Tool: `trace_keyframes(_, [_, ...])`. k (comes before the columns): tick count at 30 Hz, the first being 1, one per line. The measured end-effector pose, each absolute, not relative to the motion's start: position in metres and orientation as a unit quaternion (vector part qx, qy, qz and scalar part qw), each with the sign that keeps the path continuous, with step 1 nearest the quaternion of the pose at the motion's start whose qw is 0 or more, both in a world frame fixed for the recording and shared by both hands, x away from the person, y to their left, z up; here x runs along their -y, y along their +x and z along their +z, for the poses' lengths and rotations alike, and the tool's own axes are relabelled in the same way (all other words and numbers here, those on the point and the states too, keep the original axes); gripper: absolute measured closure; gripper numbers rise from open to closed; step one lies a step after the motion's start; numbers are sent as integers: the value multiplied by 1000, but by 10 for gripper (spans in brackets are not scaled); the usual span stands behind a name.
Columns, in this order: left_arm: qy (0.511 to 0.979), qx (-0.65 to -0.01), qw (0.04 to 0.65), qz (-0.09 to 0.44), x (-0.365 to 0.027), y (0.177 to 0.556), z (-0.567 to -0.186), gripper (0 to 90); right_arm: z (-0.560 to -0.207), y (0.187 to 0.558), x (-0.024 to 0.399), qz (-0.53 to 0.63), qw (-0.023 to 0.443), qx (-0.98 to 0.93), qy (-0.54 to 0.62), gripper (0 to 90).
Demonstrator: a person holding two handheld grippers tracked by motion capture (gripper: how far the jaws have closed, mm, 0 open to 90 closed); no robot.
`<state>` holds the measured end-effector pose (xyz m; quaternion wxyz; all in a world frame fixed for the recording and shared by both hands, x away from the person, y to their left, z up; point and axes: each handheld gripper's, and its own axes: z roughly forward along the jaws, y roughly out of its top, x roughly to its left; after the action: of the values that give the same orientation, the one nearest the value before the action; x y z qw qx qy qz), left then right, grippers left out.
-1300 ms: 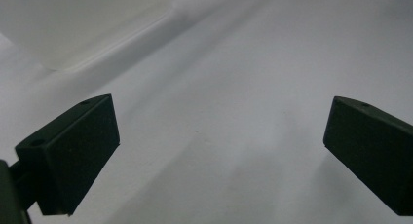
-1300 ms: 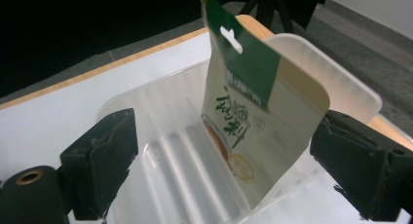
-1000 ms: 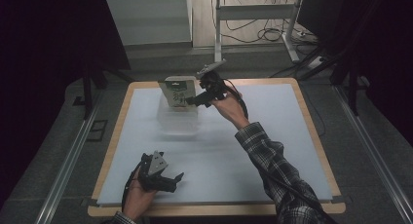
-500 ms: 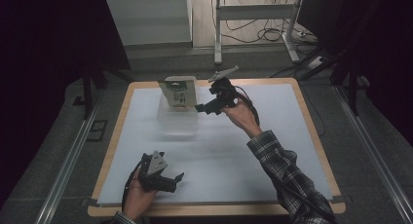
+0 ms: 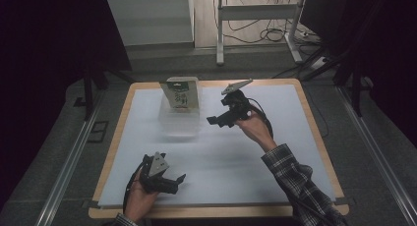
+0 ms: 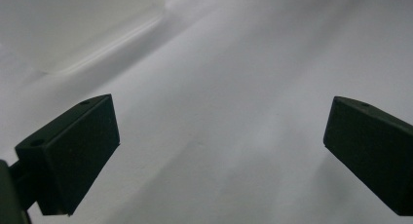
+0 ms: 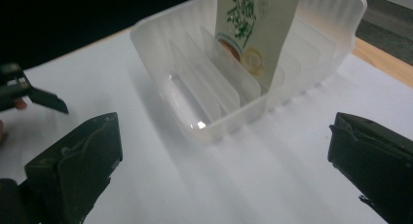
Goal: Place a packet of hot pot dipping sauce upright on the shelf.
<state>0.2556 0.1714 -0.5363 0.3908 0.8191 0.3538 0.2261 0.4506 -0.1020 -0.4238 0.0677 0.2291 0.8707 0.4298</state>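
Here, the right gripper [image 5: 218, 120] sits just right of centre in the upper half of the high view, held off the table with its jaws spread wide and nothing between them. In the right gripper view the same two black jaws rise from the lower corners, well apart, over bare white surface. Just beyond them, at upper centre of that view, stands a translucent plastic rack [image 7: 204, 129] with upright dividers. A printed packet [image 7: 253, 29] stands upright in a slot toward the far end of the rack, leaning slightly against a divider. In the high view the packet [image 5: 182, 93] appears at upper centre, with the rack [image 5: 179, 127] below it and just left of the right gripper, not touching it.

The left gripper [image 5: 174, 182] lies at lower left of the high view, near the table's front edge, jaws likewise parted and empty; its own view shows them wide over the white table cover [image 6: 234, 112]. The wooden table edge [image 5: 216, 212] borders the cover.
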Motion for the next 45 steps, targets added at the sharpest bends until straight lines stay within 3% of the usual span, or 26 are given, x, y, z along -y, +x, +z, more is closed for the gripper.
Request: trace_keyframes(45, [814,-355,396,232,-173,255,-535,0,-454,375,204,438,120,-851,264,0])
